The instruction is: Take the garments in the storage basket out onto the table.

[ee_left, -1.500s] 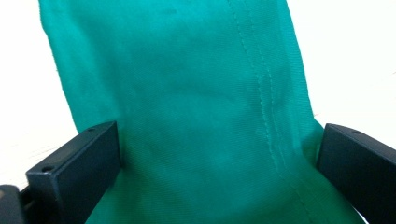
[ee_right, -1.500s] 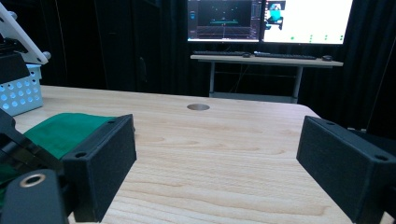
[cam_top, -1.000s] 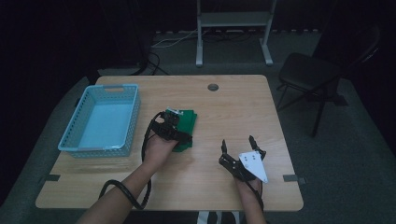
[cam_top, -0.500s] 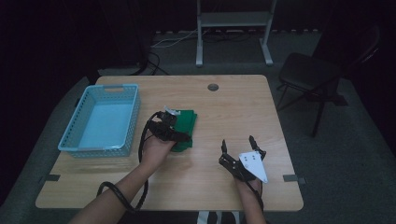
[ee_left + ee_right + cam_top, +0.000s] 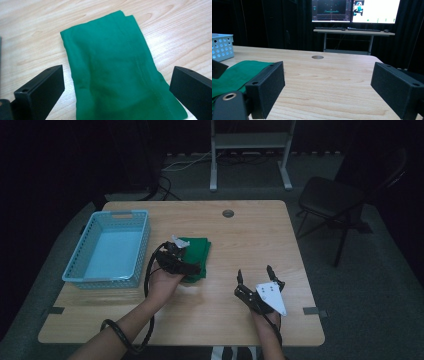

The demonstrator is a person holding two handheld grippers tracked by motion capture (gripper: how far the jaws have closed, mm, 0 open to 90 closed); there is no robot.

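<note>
My left tongs (image 5: 192, 268) gape wide over the folded green cloth (image 5: 117, 75); my right tongs (image 5: 256, 275) — also spread apart — hover at four o'clock on the worktop (image 5: 300, 270).

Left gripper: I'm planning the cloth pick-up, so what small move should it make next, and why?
Probably lower the left gripper and close it on the folded green cloth. Its jaws stand wide open astride the cloth's near end, gripping nothing yet, and the cloth lies flat on the wooden table.
</note>
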